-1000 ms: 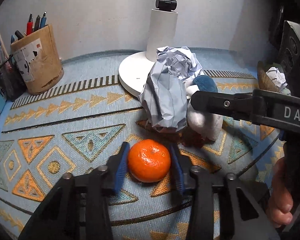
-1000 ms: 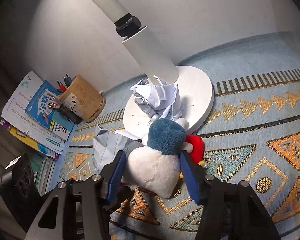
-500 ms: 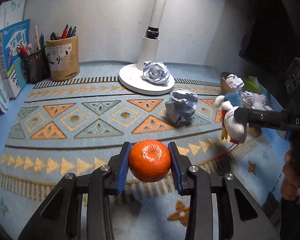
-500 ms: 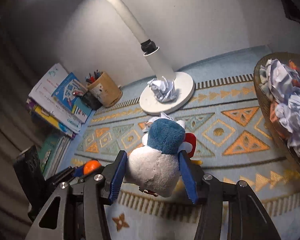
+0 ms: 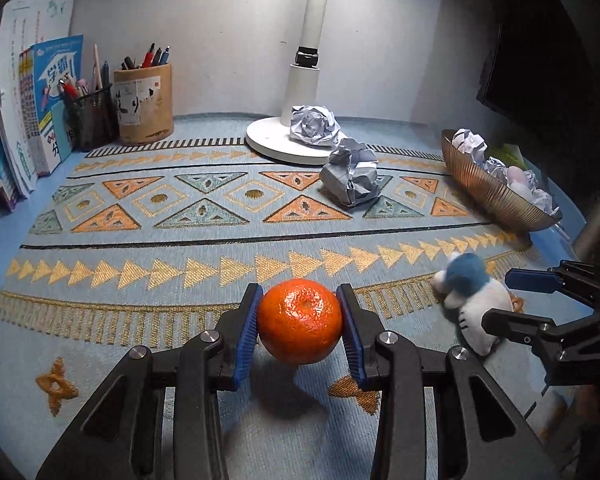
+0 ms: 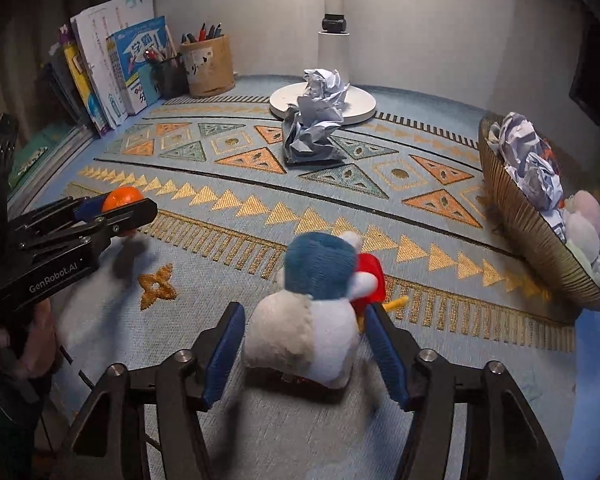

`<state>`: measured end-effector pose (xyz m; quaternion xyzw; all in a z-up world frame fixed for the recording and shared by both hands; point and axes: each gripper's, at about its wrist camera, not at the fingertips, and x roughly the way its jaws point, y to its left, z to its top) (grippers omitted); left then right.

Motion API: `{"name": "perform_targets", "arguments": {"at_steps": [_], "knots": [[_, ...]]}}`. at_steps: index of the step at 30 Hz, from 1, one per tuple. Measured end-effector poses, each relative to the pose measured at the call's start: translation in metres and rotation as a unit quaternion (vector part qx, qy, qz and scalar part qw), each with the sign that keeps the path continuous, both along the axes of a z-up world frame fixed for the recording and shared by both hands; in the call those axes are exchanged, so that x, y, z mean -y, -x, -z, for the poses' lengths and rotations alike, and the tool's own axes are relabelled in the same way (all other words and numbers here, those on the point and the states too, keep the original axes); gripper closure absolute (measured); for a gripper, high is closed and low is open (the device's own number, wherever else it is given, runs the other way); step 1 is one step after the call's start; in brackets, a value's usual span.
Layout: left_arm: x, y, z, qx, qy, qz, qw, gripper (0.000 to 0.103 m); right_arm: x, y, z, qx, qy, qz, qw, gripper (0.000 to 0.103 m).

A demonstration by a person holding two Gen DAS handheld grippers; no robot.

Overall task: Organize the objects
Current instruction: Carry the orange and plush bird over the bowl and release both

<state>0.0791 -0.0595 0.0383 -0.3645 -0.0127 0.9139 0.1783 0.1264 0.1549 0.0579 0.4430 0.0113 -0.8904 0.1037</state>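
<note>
left gripper [image 5: 300,322] clamps the orange [image 5: 300,320]; right gripper [image 6: 306,340], jaws just widening, stands loose around the plush toy [image 6: 308,320] at six o'clock.

One orange [image 5: 300,322], one plush toy [image 6: 310,320], two tools, two loose paper balls.

a glossy round orange tangerine [image 5: 300,320], its dimpled stem end facing up and forward, sits pinched between two blue pads above the near part of a pale blue woven mat [image 5: 180,240] patterned with gold and orange triangles. a small plush toy with a white body, blue cap and red patch [image 6: 312,312] stands upright on the mat's near right part, blue pads on either side of it but apart from it. a grey-white crumpled paper ball [image 5: 350,176] lies on the mat further back; another crumpled white paper ball [image 5: 314,125] rests on a white round lamp base [image 5: 268,140]. a ribbed bronze bowl [image 5: 496,196] at the right edge holds more crumpled paper.
</note>
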Motion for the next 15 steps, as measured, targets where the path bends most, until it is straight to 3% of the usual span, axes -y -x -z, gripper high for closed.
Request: {"name": "perform_targets", "arguments": {"at_steps": [3,5,15], "knots": [[0.004,0.002,0.001,0.007,-0.012,-0.004,0.9999,0.068,-0.016,-0.005,-0.001,-0.001,0.073,0.030,0.997,0.031],[0.004,0.000,0.000,0.003,-0.017,-0.005,0.9998,0.068,-0.015,-0.008,0.001,0.007,0.096,0.039,0.995,0.030],[0.007,-0.001,-0.001,0.001,-0.027,-0.006,0.9996,0.068,0.021,-0.002,0.010,-0.013,0.009,0.070,0.997,0.032]]}}
